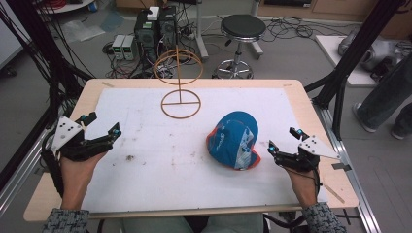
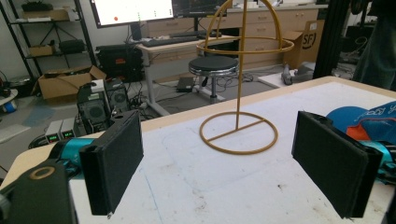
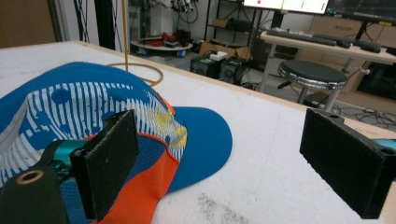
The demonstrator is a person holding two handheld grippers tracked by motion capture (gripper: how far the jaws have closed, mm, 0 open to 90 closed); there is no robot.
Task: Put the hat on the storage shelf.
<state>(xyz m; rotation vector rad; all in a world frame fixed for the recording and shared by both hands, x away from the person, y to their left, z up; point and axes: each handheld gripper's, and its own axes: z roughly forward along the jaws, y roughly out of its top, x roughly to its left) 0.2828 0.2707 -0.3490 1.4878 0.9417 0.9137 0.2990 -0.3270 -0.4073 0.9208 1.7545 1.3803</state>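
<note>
Blue cap [image 1: 234, 141] on white mat [image 1: 145, 145], near side of wire stand [image 1: 180, 82]. Right gripper [image 1: 283, 141] just beside cap, jaws apart, empty. Left gripper [image 1: 103, 125] well apart from cap, jaws apart, empty.

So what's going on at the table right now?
A person holds a gripper in each hand over a white-covered table. The right gripper sits open just beside a blue and orange cap lying on the table, not touching it. The left gripper is open too, off at the left with nothing between its jaws. A wire hat stand stands bare at the far side.
</note>
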